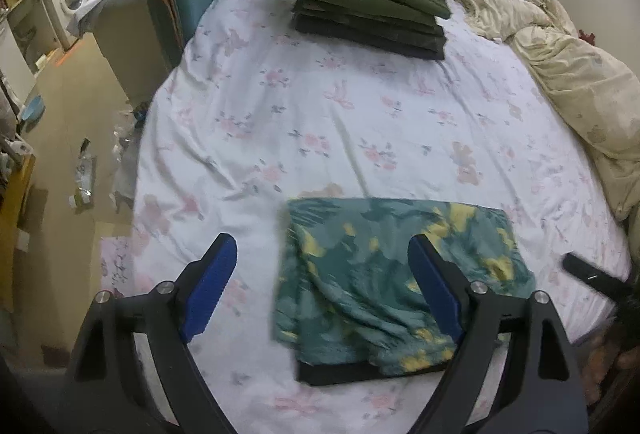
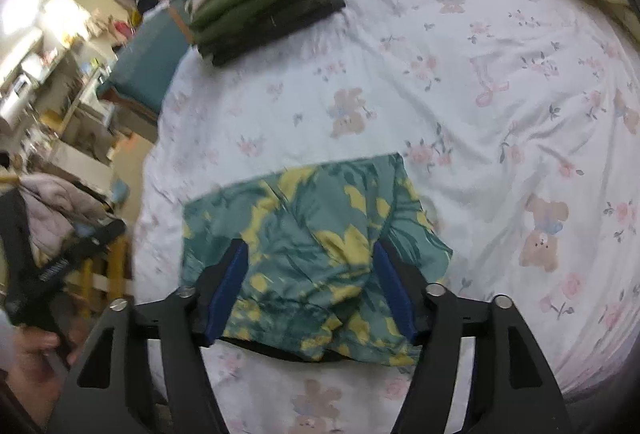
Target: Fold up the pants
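Note:
The pants (image 1: pixel 384 274) are teal with yellow blotches and lie folded into a rough rectangle on the floral bed sheet (image 1: pixel 360 122), near the front edge. A black waistband shows at their near edge. My left gripper (image 1: pixel 322 250) is open and empty, above the pants' left edge. In the right wrist view the pants (image 2: pixel 312 234) lie under my right gripper (image 2: pixel 310 254), which is open and empty with its blue pads above the cloth. The left gripper (image 2: pixel 72 254) shows at the left of that view, held in a hand.
A stack of folded green and dark clothes (image 1: pixel 372 10) sits at the far side of the bed. A crumpled cream duvet (image 1: pixel 560 54) lies along the right. The bed's left edge drops to a cluttered floor (image 1: pixel 80 154); a washing machine (image 1: pixel 68 2) stands beyond.

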`<state>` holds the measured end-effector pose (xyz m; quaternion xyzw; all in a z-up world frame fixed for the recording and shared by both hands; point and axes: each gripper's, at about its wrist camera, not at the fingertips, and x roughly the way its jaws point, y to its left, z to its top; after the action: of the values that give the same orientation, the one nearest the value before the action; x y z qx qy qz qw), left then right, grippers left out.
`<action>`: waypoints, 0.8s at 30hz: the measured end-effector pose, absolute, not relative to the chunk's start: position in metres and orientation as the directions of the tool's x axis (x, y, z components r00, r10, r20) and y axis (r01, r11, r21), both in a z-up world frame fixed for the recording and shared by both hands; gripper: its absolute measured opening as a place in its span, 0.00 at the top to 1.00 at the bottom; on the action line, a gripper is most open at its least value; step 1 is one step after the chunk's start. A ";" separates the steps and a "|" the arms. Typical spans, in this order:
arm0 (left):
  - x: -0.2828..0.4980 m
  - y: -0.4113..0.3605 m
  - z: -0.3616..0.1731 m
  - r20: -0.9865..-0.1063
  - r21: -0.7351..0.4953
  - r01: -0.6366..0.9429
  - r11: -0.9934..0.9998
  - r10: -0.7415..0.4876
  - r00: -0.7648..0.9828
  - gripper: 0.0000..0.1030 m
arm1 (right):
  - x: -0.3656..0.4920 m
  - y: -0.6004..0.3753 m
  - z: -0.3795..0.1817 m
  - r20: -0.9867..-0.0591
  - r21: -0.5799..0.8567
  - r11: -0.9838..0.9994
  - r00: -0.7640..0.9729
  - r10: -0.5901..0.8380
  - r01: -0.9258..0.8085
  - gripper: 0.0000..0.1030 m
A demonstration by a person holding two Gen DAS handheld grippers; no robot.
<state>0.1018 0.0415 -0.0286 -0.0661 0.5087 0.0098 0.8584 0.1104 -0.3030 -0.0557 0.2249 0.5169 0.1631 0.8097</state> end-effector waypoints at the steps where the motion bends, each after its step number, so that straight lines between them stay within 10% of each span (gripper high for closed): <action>1: 0.108 0.048 -0.032 -0.877 -0.097 -0.086 0.992 -0.045 0.478 0.15 | 0.114 -0.307 -0.056 -0.763 0.534 0.845 0.415 0.495 -0.025 0.29; 16: 0.199 0.068 -0.145 -0.945 -0.202 -0.068 0.977 -0.176 0.275 0.17 | 0.230 -0.311 -0.143 -0.862 0.483 0.875 0.152 0.483 -0.037 0.29; 20: 0.201 0.053 -0.153 -0.942 -0.232 0.026 0.972 -0.231 0.243 0.49 | 0.237 -0.304 -0.159 -0.862 0.494 0.869 0.107 0.495 -0.045 0.36; 23: 0.199 0.038 -0.152 -0.943 -0.210 0.140 0.968 -0.238 0.232 0.96 | 0.235 -0.290 -0.159 -0.866 0.484 0.868 0.081 0.494 -0.113 0.81; 24: 0.200 0.037 -0.148 -0.941 -0.205 0.152 0.967 -0.238 0.241 0.96 | 0.235 -0.285 -0.154 -0.881 0.444 0.883 0.105 0.461 -0.150 0.89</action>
<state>0.2000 0.0372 -0.1477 -0.0354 0.6034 -0.1238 0.7870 0.2351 -0.2853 -0.1541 0.1221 0.6359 0.2082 0.7330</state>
